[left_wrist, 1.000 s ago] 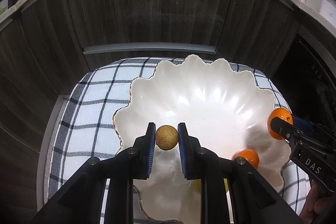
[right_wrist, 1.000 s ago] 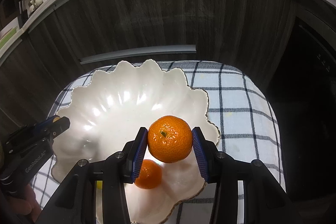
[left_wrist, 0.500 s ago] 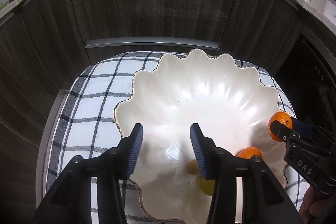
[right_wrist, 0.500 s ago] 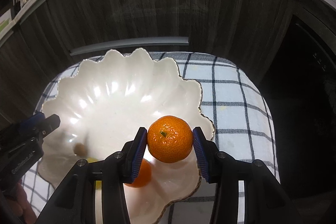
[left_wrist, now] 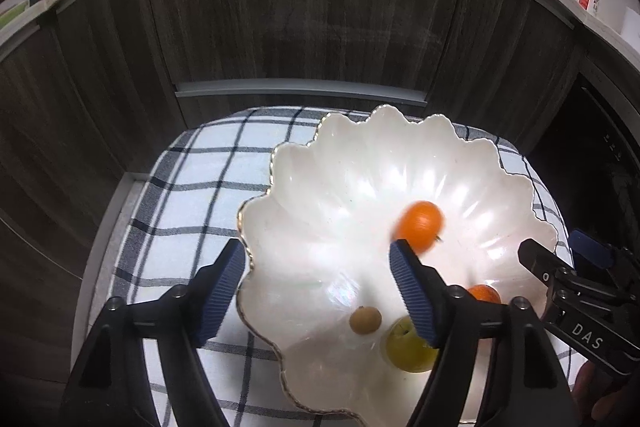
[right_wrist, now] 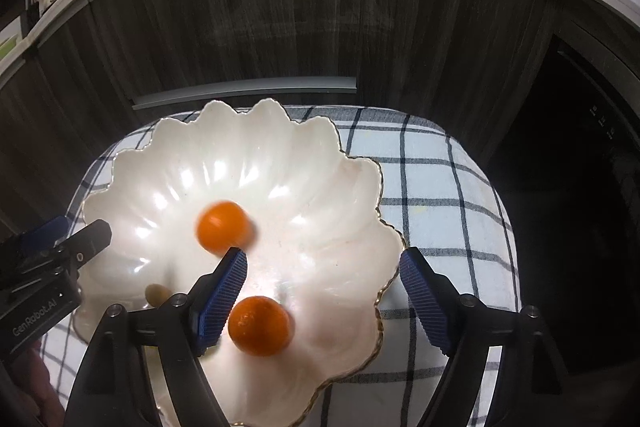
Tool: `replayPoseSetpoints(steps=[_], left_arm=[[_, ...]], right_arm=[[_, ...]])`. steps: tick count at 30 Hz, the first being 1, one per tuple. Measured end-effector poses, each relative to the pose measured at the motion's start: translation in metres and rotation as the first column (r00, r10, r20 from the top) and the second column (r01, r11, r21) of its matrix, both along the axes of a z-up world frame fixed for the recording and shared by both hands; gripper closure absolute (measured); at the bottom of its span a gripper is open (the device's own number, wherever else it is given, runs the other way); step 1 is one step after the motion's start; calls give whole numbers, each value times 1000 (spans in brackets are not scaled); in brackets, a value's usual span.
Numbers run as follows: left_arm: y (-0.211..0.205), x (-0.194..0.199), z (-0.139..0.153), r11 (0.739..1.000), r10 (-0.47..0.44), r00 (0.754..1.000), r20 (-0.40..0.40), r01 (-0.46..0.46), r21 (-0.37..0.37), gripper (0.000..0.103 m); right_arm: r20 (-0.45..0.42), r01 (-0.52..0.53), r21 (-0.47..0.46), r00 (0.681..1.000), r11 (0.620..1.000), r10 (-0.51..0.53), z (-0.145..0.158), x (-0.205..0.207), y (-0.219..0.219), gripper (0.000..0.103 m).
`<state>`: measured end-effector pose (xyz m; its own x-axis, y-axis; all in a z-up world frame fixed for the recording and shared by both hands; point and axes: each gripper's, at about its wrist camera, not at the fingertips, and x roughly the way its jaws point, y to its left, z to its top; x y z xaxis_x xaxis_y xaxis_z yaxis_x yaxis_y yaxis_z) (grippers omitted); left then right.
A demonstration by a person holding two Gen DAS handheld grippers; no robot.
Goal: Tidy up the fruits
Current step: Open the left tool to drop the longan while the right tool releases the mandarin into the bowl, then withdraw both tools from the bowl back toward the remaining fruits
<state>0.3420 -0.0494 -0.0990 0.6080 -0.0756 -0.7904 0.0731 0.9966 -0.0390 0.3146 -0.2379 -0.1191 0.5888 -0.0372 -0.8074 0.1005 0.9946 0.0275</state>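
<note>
Left wrist view shows your left gripper over the near left edge of the scalloped white bowl, its fingers released, having just been opening, with nothing but the bowl's rim and floor between them. The small brown fruit lies on the bowl floor just beyond them, beside a yellow-green fruit that the right finger partly hides. A blurred mandarin sits further up the bowl's inner slope, and a second mandarin peeks out behind your finger near the right rim. Your right gripper reaches in from the right edge of this view, above the bowl's rim. From the right wrist view, that right gripper has its fingers spread and released as well, having just been opening; no fruit is pressed between them. The blurred mandarin lies beyond the left finger, apart from it, and the other mandarin rests on the bowl floor close to the same finger. The bowl stands on a blue-and-white checked cloth that covers the table, in front of dark wood-grain cabinet doors.
</note>
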Motion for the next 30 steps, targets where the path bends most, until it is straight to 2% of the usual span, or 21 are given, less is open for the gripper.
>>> replayPoseSetpoints(steps=[11, 18, 30], left_arm=[[4, -17, 20, 1000, 9, 999, 31, -9, 11, 22], [7, -32, 38, 1000, 18, 997, 70, -19, 21, 16], [12, -51, 52, 1000, 12, 996, 91, -14, 25, 15]], right_arm=[[22, -6, -2, 1000, 1000, 6, 20, -11, 6, 23], [39, 12, -28, 999, 1000, -10, 34, -24, 9, 23], [69, 17, -41, 997, 999, -15, 53, -44, 12, 23]])
